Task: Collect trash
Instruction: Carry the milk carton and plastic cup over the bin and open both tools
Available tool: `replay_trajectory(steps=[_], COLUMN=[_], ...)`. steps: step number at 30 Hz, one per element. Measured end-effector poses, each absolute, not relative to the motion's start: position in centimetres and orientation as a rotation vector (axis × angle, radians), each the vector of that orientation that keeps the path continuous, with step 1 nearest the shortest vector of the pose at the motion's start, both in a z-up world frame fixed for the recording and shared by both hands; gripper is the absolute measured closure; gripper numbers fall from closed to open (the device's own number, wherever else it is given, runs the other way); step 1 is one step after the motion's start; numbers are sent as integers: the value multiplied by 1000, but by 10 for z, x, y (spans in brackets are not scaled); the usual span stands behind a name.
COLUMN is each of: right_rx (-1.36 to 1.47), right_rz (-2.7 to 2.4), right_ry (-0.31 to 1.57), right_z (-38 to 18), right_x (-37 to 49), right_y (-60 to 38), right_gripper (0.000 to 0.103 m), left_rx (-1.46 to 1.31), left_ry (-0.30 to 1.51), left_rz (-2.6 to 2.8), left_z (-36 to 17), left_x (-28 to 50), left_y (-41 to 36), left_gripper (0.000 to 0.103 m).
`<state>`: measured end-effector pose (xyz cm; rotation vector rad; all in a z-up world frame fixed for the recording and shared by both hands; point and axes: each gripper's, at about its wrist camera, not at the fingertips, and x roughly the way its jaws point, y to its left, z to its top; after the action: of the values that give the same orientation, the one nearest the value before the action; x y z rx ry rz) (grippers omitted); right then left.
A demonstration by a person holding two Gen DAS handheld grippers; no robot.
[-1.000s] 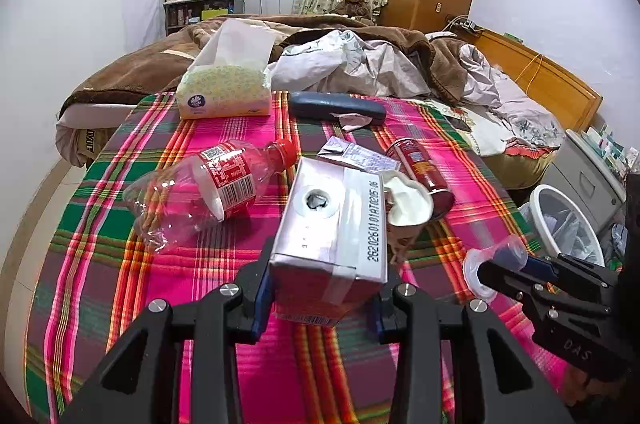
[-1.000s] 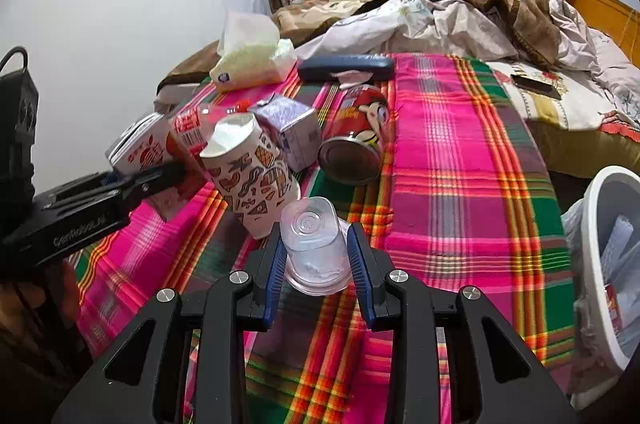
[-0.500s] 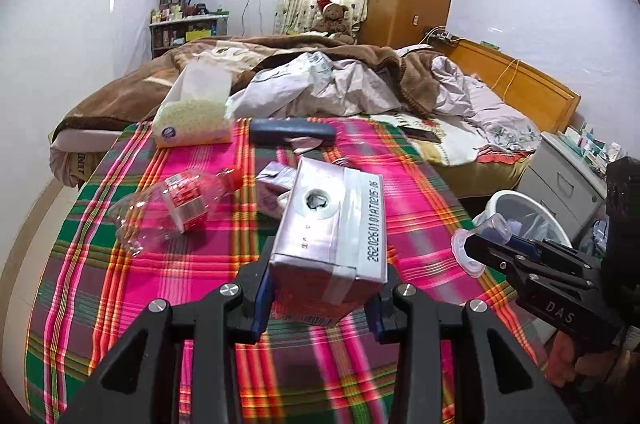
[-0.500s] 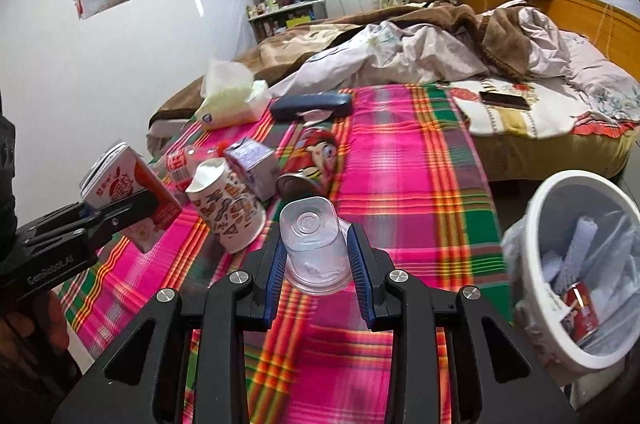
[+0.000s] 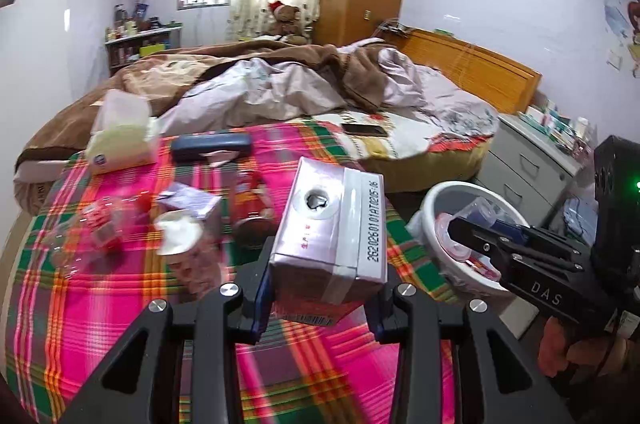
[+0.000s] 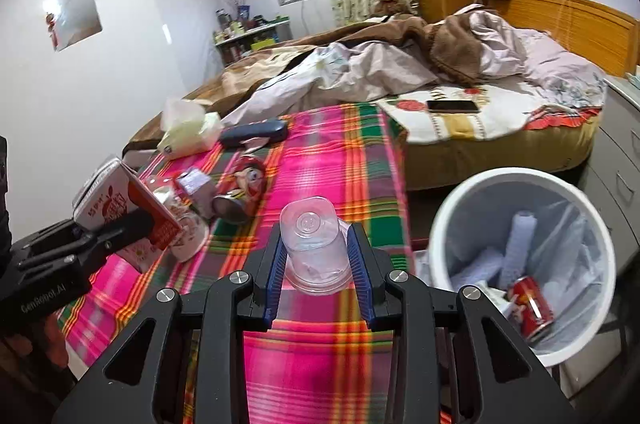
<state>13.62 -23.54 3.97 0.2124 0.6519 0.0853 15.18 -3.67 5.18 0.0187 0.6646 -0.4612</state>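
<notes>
While my left hand-held gripper [image 5: 320, 288] clamps the pink-and-white drink carton [image 5: 332, 224] and my right hand-held gripper [image 6: 318, 274] clamps the clear plastic cup [image 6: 314, 244], both above the plaid surface [image 6: 320, 356], I'd release only over the white round bin [image 6: 448, 224] off its right edge.

In the left wrist view, the litter near the left edge of the checked table cover [image 5: 100, 304] is smeared by motion: a clear bottle [image 5: 86, 224] and a paper cup [image 5: 180, 236] lose their outlines, and their printing cannot be read. The held carton [image 5: 332, 224] hides the can [image 5: 250, 192] behind it in part. The white bin [image 6: 520, 264] is cut off behind the black gripper frame; the crumpled pieces inside are perhaps paper.
</notes>
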Motion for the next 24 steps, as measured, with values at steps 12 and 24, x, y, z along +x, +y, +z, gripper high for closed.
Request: replay_trajectory(steps=[12, 24], right_rx=[256, 299], right_rz=[-49, -174], right_ry=[641, 687], right_z=[38, 24], right_x=[123, 118], right_y=[-300, -362], right_gripper=[71, 71], left_rx=[50, 91], left_ry=[683, 726], left_rz=[-611, -751], left_z=[49, 36], left_x=[154, 158], left_y=[-122, -201], left_gripper=[64, 64])
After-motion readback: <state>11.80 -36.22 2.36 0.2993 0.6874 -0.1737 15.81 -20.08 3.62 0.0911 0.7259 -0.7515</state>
